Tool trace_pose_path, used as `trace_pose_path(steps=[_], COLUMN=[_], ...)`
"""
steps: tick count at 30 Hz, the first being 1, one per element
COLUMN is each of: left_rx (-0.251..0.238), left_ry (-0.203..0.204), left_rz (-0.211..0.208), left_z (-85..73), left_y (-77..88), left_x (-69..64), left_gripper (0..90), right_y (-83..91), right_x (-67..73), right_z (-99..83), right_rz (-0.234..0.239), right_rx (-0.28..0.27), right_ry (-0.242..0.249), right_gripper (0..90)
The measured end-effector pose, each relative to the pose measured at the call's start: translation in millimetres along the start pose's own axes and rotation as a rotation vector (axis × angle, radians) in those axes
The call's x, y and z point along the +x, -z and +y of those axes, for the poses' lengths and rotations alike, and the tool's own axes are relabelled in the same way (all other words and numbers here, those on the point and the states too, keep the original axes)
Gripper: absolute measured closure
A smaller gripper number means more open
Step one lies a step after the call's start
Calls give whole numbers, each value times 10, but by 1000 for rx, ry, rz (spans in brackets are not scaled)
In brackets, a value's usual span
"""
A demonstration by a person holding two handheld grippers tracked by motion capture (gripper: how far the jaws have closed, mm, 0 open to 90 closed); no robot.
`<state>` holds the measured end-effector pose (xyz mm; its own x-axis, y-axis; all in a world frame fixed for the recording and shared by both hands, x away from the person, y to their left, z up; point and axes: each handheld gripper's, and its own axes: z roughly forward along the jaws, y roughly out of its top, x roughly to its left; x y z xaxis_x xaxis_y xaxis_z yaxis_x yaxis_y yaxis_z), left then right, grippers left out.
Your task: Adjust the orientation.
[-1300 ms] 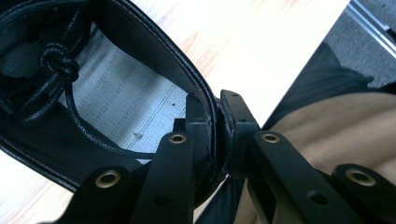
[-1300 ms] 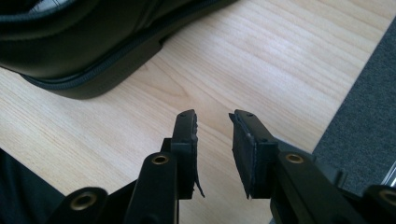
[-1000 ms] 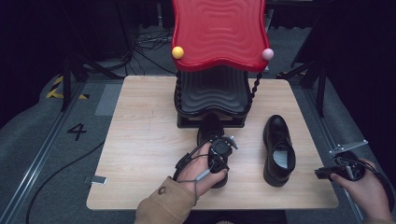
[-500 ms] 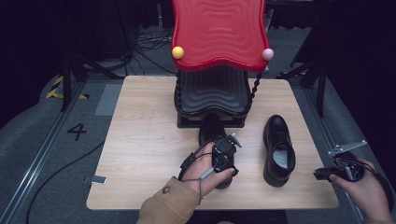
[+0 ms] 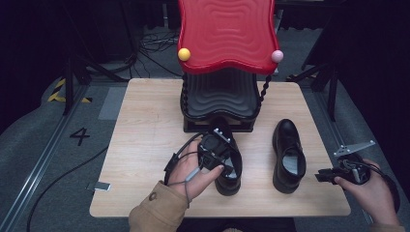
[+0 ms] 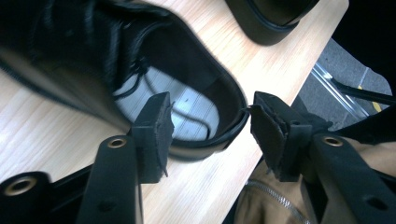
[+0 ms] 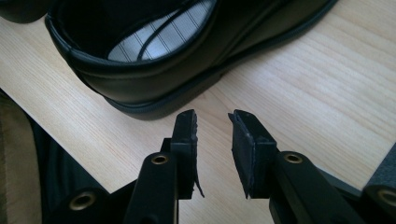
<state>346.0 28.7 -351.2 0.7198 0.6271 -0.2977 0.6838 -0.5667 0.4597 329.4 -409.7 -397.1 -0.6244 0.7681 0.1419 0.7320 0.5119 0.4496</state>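
Two black leather shoes stand on the wooden table (image 5: 145,130). My left gripper (image 5: 215,152) hovers over the left shoe (image 5: 231,180). In the left gripper view its jaws (image 6: 210,126) have just been opening and stand wide, either side of that shoe's heel rim (image 6: 224,135), with the pads off the leather. The right shoe (image 5: 288,154) stands alone a little to the right. My right gripper (image 5: 333,175) is held at the table's right front edge. Its jaws (image 7: 212,130) show a narrow gap with nothing in it, just short of the right shoe's heel (image 7: 140,88).
A stand with a red wavy top (image 5: 227,34) and a black ribbed base (image 5: 220,96) occupies the back middle of the table, just behind the left shoe. Bare wood lies on the left half. Dark floor with rails and cables surrounds the table.
The left gripper's jaws have opened over the left shoe, and that hand has drawn slightly up and to the left. The shoes have stayed put, and the right hand has hardly shifted.
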Motion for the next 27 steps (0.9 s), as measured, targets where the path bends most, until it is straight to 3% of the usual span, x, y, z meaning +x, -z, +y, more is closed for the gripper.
trace_pose_path(steps=[4, 5, 11, 16, 19, 27], left_rx=[-8, -16, -19, -22, -7, -23], left_ry=[19, 28, 81, 91, 114, 154], left_rz=[30, 32, 76, 97, 97, 109], left_z=[-60, -83, -241, -362, -459, -621], left_y=[129, 161, 272, 310, 326, 379], left_x=[86, 117, 333, 463, 549, 659], left_gripper=[425, 416, 408, 409, 465, 443], right_y=[78, 136, 170, 108, 33, -82], right_x=[93, 116, 233, 377, 419, 481], right_z=[70, 107, 231, 395, 470, 619], right_rz=[-3, 8, 49, 78, 79, 98], right_rx=[-29, -59, -87, -75, -60, -37], right_ry=[28, 44, 84, 138, 139, 162], right_gripper=[708, 694, 671, 639, 615, 609])
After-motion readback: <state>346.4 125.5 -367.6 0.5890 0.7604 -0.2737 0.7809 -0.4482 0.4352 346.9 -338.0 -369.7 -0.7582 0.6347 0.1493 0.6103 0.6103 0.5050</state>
